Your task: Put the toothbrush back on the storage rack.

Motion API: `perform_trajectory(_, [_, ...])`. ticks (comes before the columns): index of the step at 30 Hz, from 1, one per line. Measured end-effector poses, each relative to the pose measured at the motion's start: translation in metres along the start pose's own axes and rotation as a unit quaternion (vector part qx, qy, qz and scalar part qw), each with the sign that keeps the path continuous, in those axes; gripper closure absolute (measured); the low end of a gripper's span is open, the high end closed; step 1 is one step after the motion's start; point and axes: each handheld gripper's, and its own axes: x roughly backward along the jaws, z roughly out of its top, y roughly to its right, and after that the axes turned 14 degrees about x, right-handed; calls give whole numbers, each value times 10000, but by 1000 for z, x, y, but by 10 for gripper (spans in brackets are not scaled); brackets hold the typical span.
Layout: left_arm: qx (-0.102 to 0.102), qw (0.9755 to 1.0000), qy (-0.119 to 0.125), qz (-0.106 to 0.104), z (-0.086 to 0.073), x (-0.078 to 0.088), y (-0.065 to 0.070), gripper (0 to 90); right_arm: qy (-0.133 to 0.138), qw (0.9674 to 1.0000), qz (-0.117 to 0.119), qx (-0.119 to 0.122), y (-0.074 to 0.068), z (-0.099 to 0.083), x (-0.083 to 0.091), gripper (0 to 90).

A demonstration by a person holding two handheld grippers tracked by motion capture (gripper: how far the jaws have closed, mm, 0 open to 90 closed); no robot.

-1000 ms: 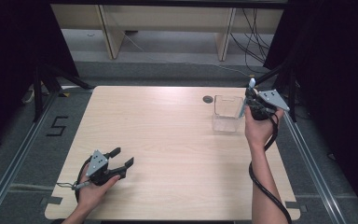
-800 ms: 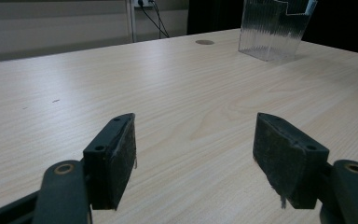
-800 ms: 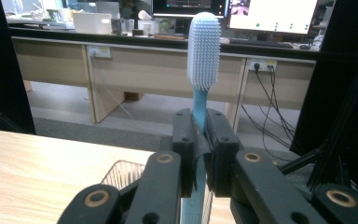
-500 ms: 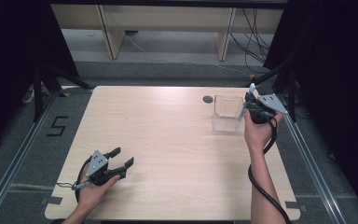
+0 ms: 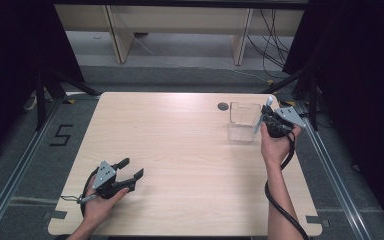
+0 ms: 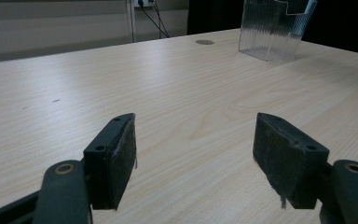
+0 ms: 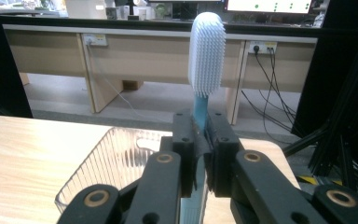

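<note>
Two grippers: the right gripper (image 7: 200,154) pinches a toothbrush (image 7: 206,56) upright in its fingers, just beside the clear bin (image 5: 243,121), far nearer than the left gripper (image 5: 128,169), fingers wide, empty, across the worktop (image 5: 180,150).

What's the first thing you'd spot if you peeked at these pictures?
Most likely the toothbrush, standing bristles-up and pinched in the right tool at the far right of the table. Just beside it sits a clear ribbed plastic box. Near the front left corner, the left tool rests on the wood with its jaws wide open and nothing between them.
</note>
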Motion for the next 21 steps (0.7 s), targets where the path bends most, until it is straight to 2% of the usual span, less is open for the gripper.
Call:
perform_trajectory(2, [71, 9999, -63, 68, 0, 1, 1, 295, -44, 10000, -4, 38, -1, -3, 0, 842])
perform_trajectory(3, [-13, 10000, 15, -19, 0, 0, 0, 295, -39, 10000, -28, -25, -2, -4, 0, 842])
perform_trajectory(4, [8, 10000, 51, -46, 0, -1, 0, 295, -40, 10000, -11, 26, -1, -6, -1, 842])
perform_trajectory(5, [5, 10000, 44, -40, 0, -1, 0, 295, -76, 9999, 18, 74, -1, -7, 0, 842])
perform_trajectory(6, [0, 10000, 47, -49, 0, -1, 0, 295, -52, 10000, -12, -26, -2, -8, -1, 842])
perform_trajectory(8, [3, 10000, 42, -42, 0, -1, 0, 295, -93, 10000, -7, -34, -3, -10, -1, 842])
perform_trajectory(17, [7, 10000, 46, -47, 0, -1, 0, 295, -125, 9999, 64, 27, -4, -16, -1, 842])
perform_trajectory(18, [5, 10000, 47, -47, 0, -1, -1, 295, -165, 9998, 19, -53, -6, -18, -1, 842])
perform_trajectory(21, [1, 10000, 48, -49, 0, -1, -1, 295, -170, 9999, 19, -25, -6, -19, -2, 842])
